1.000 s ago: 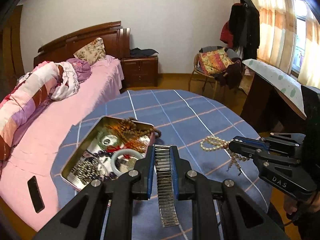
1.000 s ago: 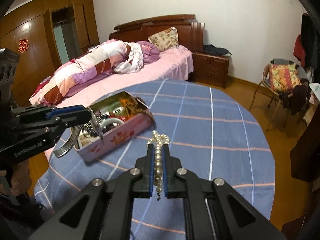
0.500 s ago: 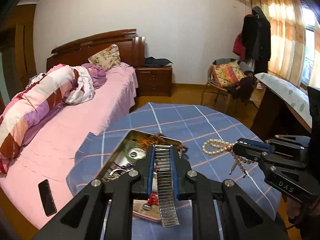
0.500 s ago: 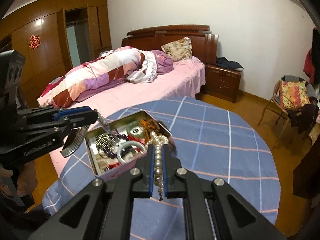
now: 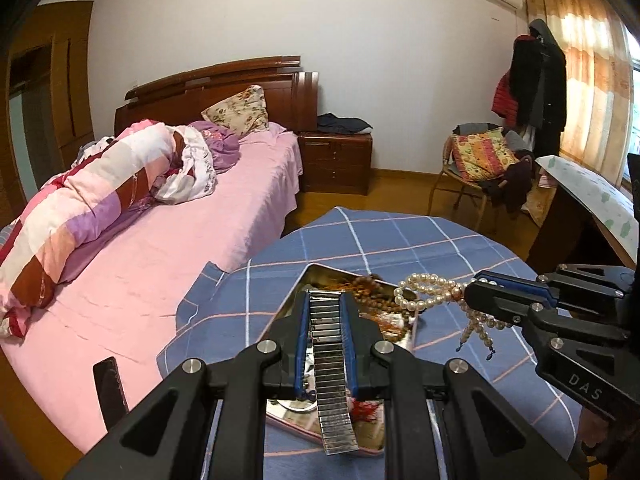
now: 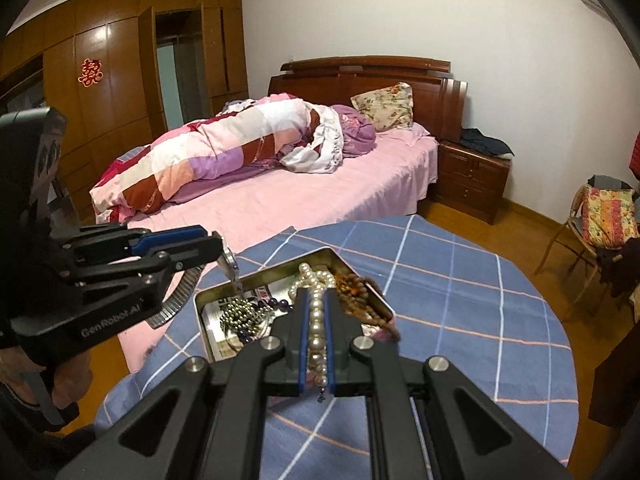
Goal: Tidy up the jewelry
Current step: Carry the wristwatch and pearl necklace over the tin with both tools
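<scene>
Both grippers have lifted and swung toward the tin [image 5: 298,312] since a second ago, now lower centre of both views. Left gripper [image 5: 325,306] pinches a metal watch band [image 5: 330,364]; right gripper [image 6: 316,308] pinches a pearl necklace [image 6: 316,320]. Risk: dangling ends could snag the wooden beads [image 6: 356,296] on the tin's rim, or the pearls slip from the narrow grip.

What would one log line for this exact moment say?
left gripper: shut on metal watch band | right gripper: shut on pearl necklace | both above open tin of jewelry | table: blue checked cloth
</scene>
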Action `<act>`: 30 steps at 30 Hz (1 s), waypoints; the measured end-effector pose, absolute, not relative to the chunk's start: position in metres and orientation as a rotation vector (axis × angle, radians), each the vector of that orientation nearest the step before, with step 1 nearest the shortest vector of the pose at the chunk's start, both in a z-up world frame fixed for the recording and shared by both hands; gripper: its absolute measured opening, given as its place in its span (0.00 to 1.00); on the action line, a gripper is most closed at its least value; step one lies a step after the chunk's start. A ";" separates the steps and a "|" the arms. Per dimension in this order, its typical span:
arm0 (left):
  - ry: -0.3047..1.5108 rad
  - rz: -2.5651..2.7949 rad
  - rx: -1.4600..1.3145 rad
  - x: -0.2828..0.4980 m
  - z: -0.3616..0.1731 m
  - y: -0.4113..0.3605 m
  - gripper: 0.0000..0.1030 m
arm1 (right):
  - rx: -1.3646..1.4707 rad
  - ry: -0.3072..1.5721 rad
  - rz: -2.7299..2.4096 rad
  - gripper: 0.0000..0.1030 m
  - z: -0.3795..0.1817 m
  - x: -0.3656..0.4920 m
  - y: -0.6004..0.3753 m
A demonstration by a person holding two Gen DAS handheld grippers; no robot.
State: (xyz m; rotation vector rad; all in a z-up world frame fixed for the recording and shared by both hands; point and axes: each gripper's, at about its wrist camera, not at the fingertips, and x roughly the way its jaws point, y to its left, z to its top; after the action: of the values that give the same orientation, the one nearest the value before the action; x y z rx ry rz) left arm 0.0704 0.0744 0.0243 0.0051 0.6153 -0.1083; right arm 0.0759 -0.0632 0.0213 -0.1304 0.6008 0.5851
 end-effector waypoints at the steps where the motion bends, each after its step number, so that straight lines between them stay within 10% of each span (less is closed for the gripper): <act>1: 0.620 -0.104 0.003 0.073 0.022 0.077 0.15 | -0.130 0.602 0.588 0.09 0.021 0.078 -0.060; 30: 0.680 -0.087 -0.016 0.102 -0.017 0.091 0.15 | -0.093 0.696 0.604 0.09 -0.019 0.106 -0.026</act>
State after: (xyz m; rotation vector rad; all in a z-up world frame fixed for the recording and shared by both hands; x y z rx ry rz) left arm 0.1018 0.0914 -0.0174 -0.0162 0.6801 -0.0868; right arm 0.1060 -0.0264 -0.0193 -0.0930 0.6959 0.6039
